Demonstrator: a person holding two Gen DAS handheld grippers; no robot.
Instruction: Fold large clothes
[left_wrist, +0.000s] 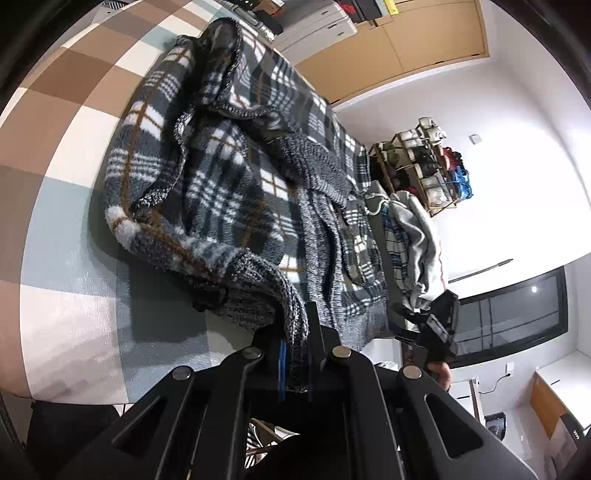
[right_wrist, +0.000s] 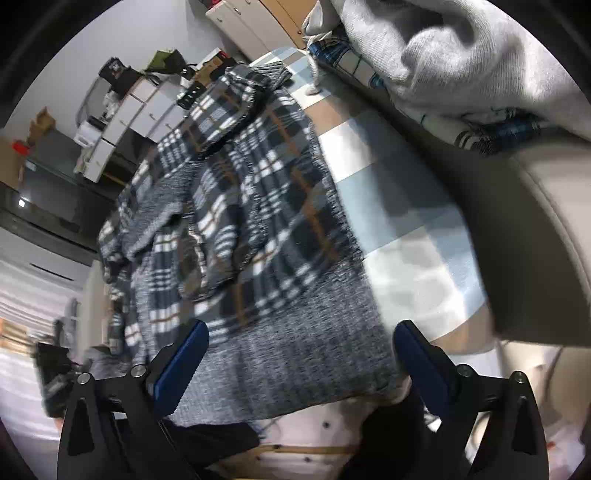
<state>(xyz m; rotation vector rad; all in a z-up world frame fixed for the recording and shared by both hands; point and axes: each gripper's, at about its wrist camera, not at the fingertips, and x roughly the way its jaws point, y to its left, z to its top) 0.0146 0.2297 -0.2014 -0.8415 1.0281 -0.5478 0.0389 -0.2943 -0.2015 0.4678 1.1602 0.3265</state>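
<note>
A large plaid fleece jacket (left_wrist: 221, 177) with grey knit trim lies crumpled on the checked tablecloth (left_wrist: 74, 122). My left gripper (left_wrist: 295, 350) is shut on a grey knit edge of the jacket, which bunches up between the pads and lifts slightly off the table. In the right wrist view the same jacket (right_wrist: 240, 206) spreads away from me, its grey knit hem (right_wrist: 295, 350) nearest. My right gripper (right_wrist: 299, 347) stands wide open above that hem, one blue-padded finger on each side, not touching it.
A pile of other clothes, a grey sweatshirt (right_wrist: 443, 48) over a blue plaid shirt (right_wrist: 509, 125), sits at the table's far side. A shoe rack (left_wrist: 424, 166) and wooden cabinets (left_wrist: 406, 40) line the wall. The table's near edge (right_wrist: 314, 417) lies just below my right fingers.
</note>
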